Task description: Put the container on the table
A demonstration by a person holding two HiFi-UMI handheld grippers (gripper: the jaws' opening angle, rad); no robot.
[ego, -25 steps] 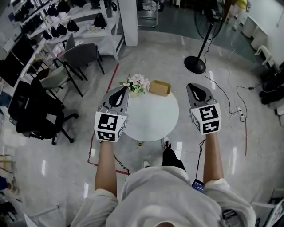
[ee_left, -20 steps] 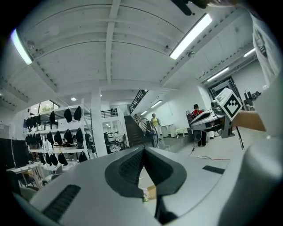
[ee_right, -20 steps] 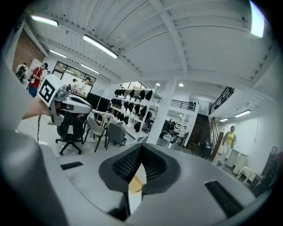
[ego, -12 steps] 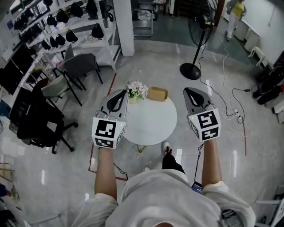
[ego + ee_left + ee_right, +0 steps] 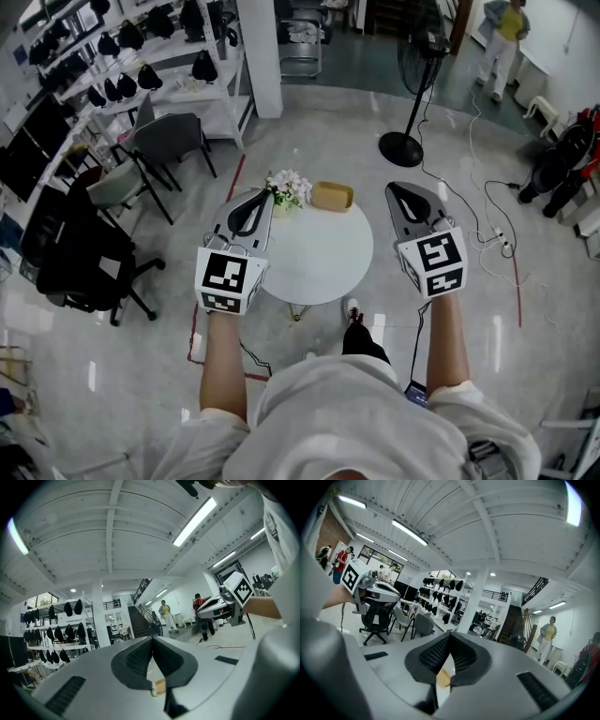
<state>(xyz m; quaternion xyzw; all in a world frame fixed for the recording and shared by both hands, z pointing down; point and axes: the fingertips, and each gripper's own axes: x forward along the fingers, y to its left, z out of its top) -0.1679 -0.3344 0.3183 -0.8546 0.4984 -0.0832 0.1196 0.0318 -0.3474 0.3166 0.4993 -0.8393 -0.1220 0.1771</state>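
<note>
A tan rectangular container [image 5: 332, 196] sits at the far edge of the round white table [image 5: 319, 253], beside a bunch of pale flowers [image 5: 289, 187]. My left gripper [image 5: 264, 193] hovers over the table's left rim, shut and empty. Level with it, my right gripper [image 5: 395, 188] hangs just off the table's right rim, also shut on nothing. In the left gripper view the jaws [image 5: 152, 639] meet at the tips, and a sliver of the container [image 5: 160, 685] shows below them. The right gripper view has the same closed jaws [image 5: 449, 634] with the container [image 5: 443, 678] underneath.
Office chairs [image 5: 167, 131] and shelving [image 5: 141, 66] stand at the left. A pedestal fan [image 5: 410, 89] stands behind the table. Cables [image 5: 497, 234] lie on the floor to the right. A person [image 5: 506, 28] stands far back right. Red tape [image 5: 234, 173] marks the floor.
The view has shifted slightly, so the table and container sit a little higher in the picture. Both grippers keep their places beside the table and stay shut.
</note>
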